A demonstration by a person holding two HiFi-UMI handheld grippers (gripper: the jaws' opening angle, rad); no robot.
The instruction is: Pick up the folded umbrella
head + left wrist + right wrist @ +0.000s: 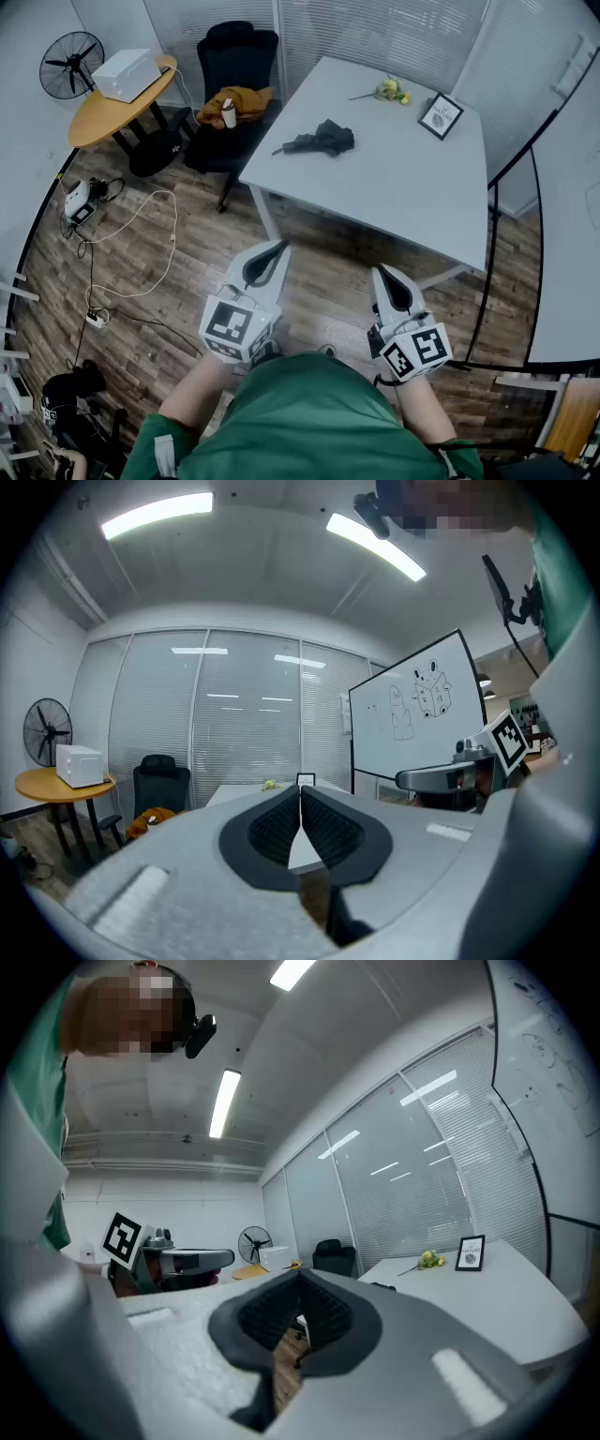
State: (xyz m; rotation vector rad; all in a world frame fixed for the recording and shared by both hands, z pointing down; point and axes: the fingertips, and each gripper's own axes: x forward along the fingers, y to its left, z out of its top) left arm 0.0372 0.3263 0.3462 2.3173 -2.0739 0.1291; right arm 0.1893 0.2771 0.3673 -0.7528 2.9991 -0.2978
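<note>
Nearby, left tongs [279, 246] and right tongs [379, 271] both closed, empty, held level over the floor [187, 291]. Farther off, well apart from both, umbrella [321, 139] lies on bench [403, 187], near its far left edge. Looks light; loose fabric soft, slippery, likely stiff core beneath. Best taken across the bundled middle.

A folded black umbrella [321, 139] lies by the left edge of the white table [394, 197], about midway along it. Yellow flowers [390, 90] rest at the far edge, with a framed picture [441, 115] near the far-right corner. The left gripper [278, 246] and the right gripper [380, 272] hang over the wooden floor [141, 328], well short of the near edge.
</note>
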